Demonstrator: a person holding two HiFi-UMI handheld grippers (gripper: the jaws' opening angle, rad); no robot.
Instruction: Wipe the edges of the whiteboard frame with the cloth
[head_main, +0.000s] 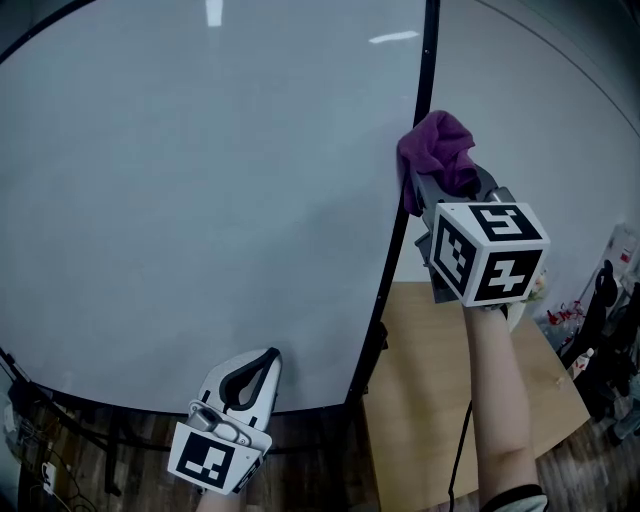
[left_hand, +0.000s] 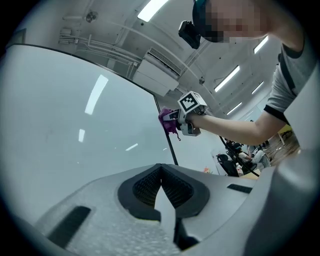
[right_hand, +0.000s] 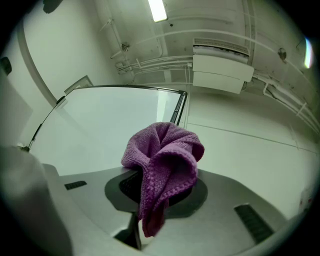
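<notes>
The whiteboard (head_main: 200, 200) fills most of the head view, its surface blank and pale, with ceiling lights reflected near its top. A thin dark frame (head_main: 398, 240) runs round it. The board's right edge shows as a long line from the top of the picture downward, and its bottom edge curves low across the view. To the right of the whiteboard and lower down stands a wooden table (head_main: 450, 400), bare where it shows.

The right gripper (head_main: 440, 200) is held up against the whiteboard's right edge, in its upper part. Its fingers are clamped on a purple cloth (head_main: 438, 150), which bunches out past the tips and presses on the frame there. The right gripper view shows the same cloth folded up between the fingers, with a tail hanging down. The left gripper (head_main: 255, 370) hangs below the whiteboard's bottom edge, apart from the board, its fingers (left_hand: 145, 187) brought together with nothing between them.

By my reading the wipe is under way on the right edge. The frame looks alike above and below the cloth, so how much of that edge is done cannot be told. The bottom edge and the other sides look like work left to do.

No brand or word can be read, and the board carries no writing. The only print is the black and white square markers on each gripper's cube
</notes>
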